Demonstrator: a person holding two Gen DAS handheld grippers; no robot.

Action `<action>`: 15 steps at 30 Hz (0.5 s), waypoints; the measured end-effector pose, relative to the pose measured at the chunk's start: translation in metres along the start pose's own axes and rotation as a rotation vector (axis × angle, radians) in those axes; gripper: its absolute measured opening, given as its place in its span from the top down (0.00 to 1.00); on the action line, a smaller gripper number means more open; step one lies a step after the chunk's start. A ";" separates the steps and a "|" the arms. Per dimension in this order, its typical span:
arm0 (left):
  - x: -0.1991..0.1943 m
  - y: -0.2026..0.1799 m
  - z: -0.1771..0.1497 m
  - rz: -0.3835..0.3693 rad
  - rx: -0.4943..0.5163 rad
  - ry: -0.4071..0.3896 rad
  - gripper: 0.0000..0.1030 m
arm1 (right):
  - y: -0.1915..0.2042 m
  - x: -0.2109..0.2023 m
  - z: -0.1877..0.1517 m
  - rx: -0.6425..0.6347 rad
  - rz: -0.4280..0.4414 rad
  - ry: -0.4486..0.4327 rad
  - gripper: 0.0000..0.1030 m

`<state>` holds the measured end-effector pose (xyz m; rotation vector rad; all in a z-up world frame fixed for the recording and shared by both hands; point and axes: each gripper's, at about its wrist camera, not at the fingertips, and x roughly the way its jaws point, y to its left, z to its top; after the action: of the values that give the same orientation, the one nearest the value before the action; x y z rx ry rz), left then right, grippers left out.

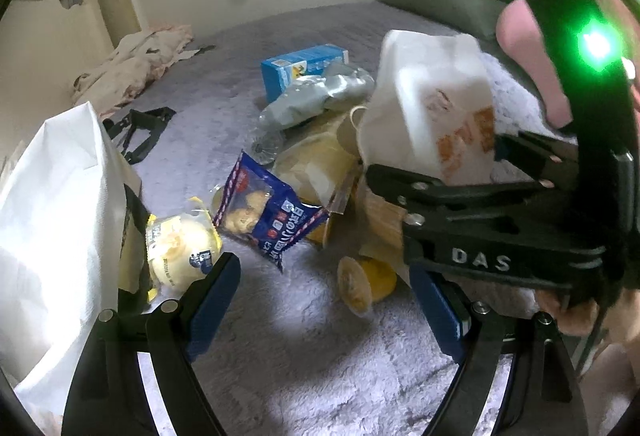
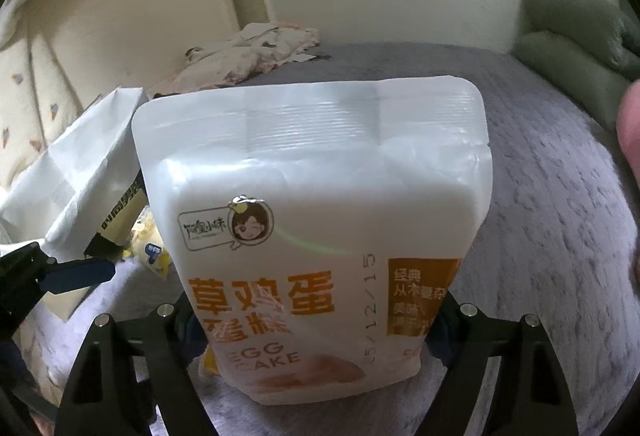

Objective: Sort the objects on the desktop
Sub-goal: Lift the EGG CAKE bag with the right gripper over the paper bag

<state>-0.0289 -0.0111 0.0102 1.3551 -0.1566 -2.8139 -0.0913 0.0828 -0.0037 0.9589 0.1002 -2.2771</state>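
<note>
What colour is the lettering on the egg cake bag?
Orange on the white egg cake bag; the right wrist view shows it best.

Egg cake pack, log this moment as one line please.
right gripper: shut on egg cake pack | left gripper: open, empty | white bag: left of snacks

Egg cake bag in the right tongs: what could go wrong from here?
1. The egg cake bag is gripped only near its bottom by the right tongs; the tall, slick top could flop or slip out.
2. It fills the right wrist view, hiding whatever lies ahead.
3. The open left tongs hover just under the right ones, above the yellow cup and blue snack packet, so a bump is possible.
</note>
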 end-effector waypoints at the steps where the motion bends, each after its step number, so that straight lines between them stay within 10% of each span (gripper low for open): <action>1: -0.002 0.000 0.000 -0.004 -0.005 -0.003 0.16 | 0.001 -0.004 0.000 0.003 -0.014 -0.007 0.20; 6: -0.016 0.008 0.004 -0.010 -0.029 -0.028 0.16 | 0.015 -0.030 0.002 -0.044 -0.121 -0.085 0.20; 15: -0.057 0.036 0.010 0.025 -0.062 -0.124 0.16 | 0.054 -0.054 0.028 -0.046 -0.057 -0.165 0.20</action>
<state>-0.0021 -0.0427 0.0641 1.1586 -0.0864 -2.8570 -0.0481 0.0609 0.0619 0.7507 0.1095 -2.3859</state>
